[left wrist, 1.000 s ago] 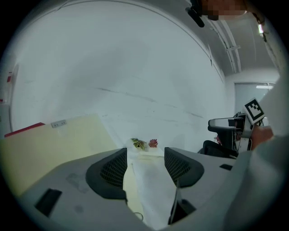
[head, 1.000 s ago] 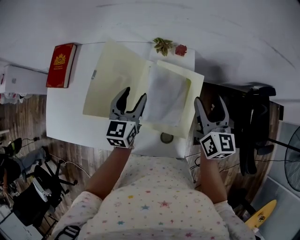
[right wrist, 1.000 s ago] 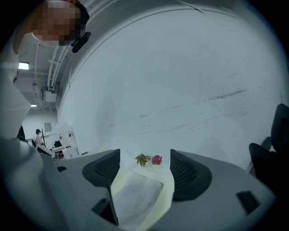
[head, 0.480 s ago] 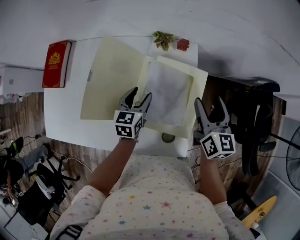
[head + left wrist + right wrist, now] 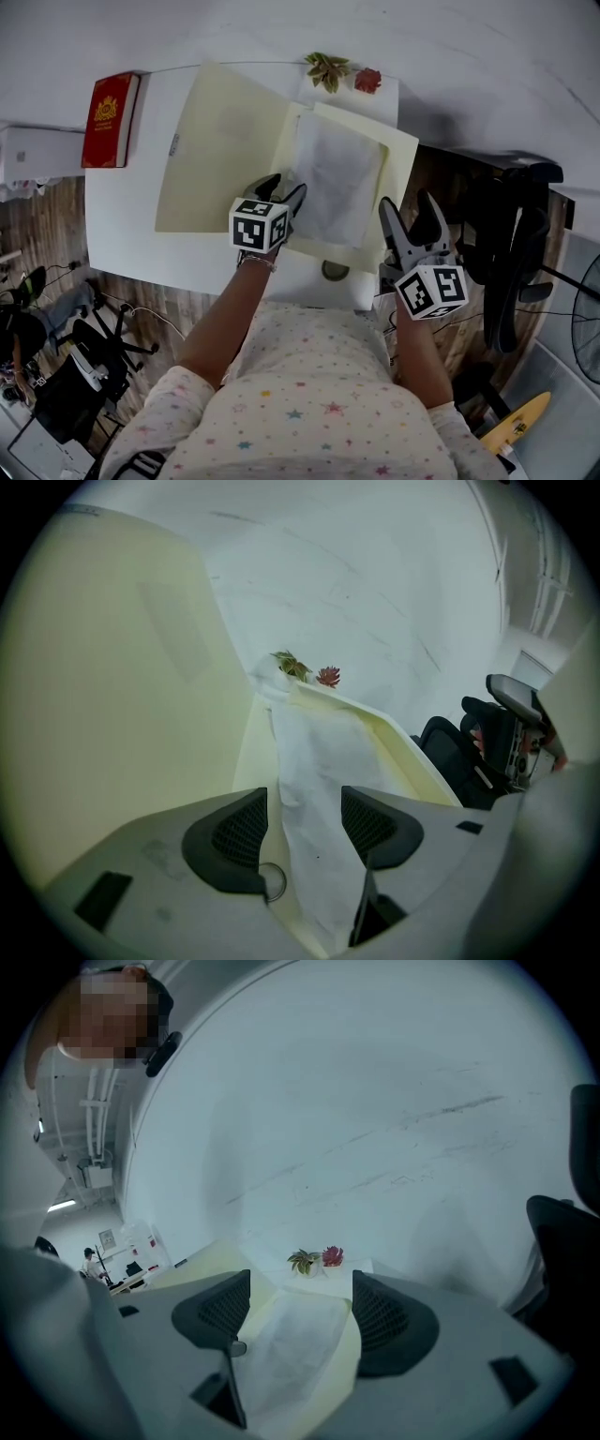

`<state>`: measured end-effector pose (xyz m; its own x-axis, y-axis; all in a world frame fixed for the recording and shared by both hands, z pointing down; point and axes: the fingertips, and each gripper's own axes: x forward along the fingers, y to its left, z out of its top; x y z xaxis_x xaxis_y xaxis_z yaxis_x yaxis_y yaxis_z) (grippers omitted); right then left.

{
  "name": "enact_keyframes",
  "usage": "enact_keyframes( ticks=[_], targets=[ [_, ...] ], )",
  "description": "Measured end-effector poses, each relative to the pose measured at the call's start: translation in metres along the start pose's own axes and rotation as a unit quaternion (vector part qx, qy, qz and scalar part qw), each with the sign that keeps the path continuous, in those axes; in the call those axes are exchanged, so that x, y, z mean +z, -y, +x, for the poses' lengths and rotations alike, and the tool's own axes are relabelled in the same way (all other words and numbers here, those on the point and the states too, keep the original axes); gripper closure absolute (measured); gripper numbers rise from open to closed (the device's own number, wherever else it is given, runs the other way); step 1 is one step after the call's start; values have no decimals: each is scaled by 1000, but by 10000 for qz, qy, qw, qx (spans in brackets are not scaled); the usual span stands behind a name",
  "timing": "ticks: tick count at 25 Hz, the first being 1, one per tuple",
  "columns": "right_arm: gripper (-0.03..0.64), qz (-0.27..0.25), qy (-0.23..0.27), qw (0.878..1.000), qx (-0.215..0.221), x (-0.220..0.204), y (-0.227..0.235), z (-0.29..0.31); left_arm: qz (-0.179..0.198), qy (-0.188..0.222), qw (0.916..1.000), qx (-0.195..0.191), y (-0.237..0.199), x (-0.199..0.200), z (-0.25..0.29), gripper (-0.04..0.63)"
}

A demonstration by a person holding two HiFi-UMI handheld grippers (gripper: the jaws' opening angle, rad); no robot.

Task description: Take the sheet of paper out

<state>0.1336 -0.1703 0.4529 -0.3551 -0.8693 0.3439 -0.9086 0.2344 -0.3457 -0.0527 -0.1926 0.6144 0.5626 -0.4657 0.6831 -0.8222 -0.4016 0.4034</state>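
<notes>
Left gripper (image 5: 281, 193) jaws apart, straddling the near-left edge of the sheet of paper (image 5: 337, 187) in the folder's (image 5: 223, 141) right half. It looks thin and floppy, so pinch that edge. Right gripper (image 5: 410, 214) jaws wide, empty.

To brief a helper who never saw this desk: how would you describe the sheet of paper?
On the white rectangular table lies an open pale yellow card folder. On its right half rests the thin white sheet of paper, the only white, slightly creased layer against the yellow card.
</notes>
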Motion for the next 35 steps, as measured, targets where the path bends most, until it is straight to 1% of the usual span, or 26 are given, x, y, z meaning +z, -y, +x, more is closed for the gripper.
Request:
enact_keyframes(
  ticks=[3, 7, 11, 14, 18, 20, 23, 27, 31, 35],
  targets=[
    [294, 36, -16, 10000, 43, 1, -1, -3, -105, -171, 9998, 46, -3, -4, 3, 353],
    [294, 32, -32, 9999, 98, -1, -2, -4, -117, -402, 9991, 116, -5, -9, 7, 358],
    [294, 43, -73, 9999, 88, -4, -1, -4, -95, -426, 9989, 161, -7, -9, 7, 385],
    [294, 34, -107, 9999, 72, -6, 1, -3, -47, -440, 9989, 135, -7, -10, 7, 385],
    [296, 13, -120, 9999, 76, -7, 4, -2, 87, -512, 9986, -58, 1, -12, 10, 383],
    [296, 12, -124, 9999, 80, -6, 4, -3, 160, -567, 9983, -16, 1, -13, 11, 383],
    [296, 11, -129, 9999, 94, -6, 4, -4, 178, -625, 9978, 118, -2, -14, 11, 407],
    [298, 21, -145, 9998, 118, -7, 5, -4, 65, -662, 9975, 230, -9, -14, 10, 471],
    [299, 15, -159, 9998, 142, -6, 6, -3, 101, -727, 9970, 261, -11, -14, 10, 488],
    [301, 18, -182, 9997, 136, -5, 5, -2, -49, -645, 9977, 187, -11, -13, 9, 486]
  ],
)
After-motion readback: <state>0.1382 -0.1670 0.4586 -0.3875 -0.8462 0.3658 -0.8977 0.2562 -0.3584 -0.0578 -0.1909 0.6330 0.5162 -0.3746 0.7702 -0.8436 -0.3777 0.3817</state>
